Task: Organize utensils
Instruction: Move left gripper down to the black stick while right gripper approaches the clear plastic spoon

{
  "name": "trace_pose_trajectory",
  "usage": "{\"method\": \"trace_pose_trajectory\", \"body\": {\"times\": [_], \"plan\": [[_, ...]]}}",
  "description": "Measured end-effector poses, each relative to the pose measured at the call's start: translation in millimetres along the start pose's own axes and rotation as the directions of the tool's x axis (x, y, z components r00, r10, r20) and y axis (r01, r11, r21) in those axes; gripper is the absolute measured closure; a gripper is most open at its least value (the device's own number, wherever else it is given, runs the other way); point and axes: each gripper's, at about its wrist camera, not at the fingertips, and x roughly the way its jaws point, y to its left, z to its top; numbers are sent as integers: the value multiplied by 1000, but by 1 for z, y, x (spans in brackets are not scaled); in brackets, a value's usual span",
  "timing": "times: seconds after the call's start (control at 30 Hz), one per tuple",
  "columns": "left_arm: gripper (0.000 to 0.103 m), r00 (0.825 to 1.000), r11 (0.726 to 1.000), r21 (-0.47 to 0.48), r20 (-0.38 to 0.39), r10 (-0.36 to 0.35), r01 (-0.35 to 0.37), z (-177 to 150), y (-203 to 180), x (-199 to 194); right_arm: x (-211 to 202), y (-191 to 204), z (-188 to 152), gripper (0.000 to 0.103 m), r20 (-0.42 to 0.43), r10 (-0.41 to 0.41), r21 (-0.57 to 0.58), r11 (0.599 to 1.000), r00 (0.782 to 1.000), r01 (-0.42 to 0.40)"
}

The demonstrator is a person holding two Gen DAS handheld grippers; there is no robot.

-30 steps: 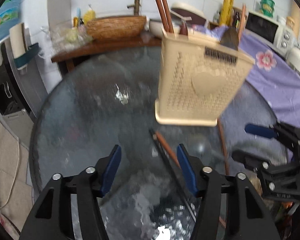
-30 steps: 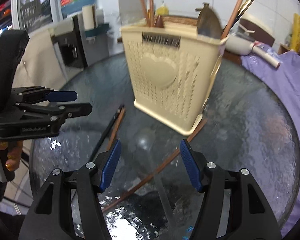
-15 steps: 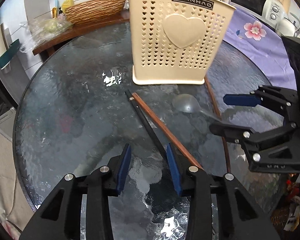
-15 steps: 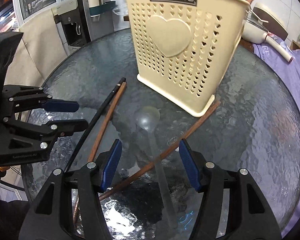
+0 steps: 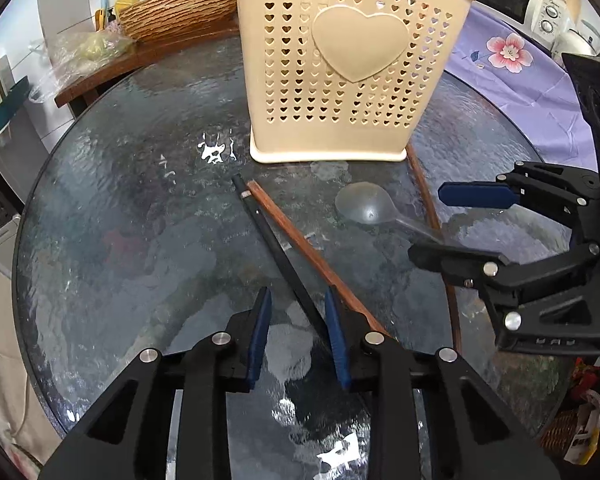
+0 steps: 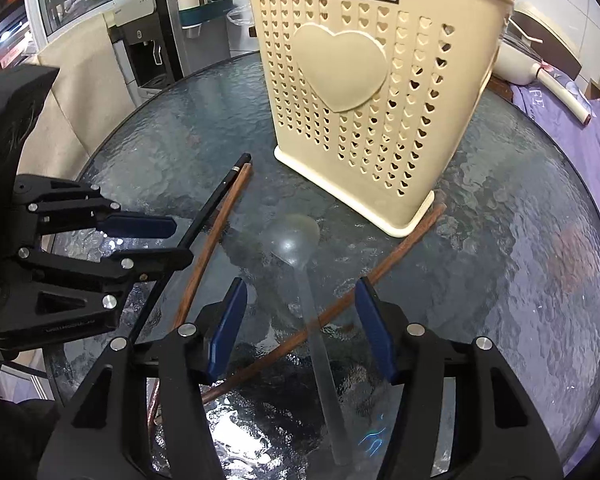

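On glass table [image 5: 100, 200], black chopstick [image 5: 278, 254] runs between spread left gripper [image 5: 298, 338] pads, brown chopstick [image 5: 300, 240] touching alongside. Right gripper [image 6: 302, 326] spread over clear spoon [image 6: 300, 248], crossed chopstick [image 6: 380, 272] underneath. Risk: pinching both, slipping on slick glass. Holder [image 5: 352, 68] just beyond.

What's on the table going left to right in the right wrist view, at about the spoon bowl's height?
left gripper → black chopstick → brown chopstick → clear spoon → second brown chopstick, its far end beside the beige utensil holder.
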Motion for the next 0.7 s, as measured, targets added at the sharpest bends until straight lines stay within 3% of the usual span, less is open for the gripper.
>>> {"method": "trace_pose_trajectory", "body": {"times": [0.2, 0.37, 0.7], "plan": [[80, 1000, 1000, -20, 4, 18, -18, 15, 10, 9, 5, 0, 5, 47, -10, 12, -2, 1000, 1000, -12], [89, 1000, 998, -61, 2, 27, -27, 32, 25, 18, 13, 4, 14, 47, -25, 10, -25, 1000, 1000, -11], [93, 1000, 994, -110, -11, -6, 4, 44, 42, 24, 41, 13, 36, 47, -71, -12, -75, 997, 997, 7]]}}
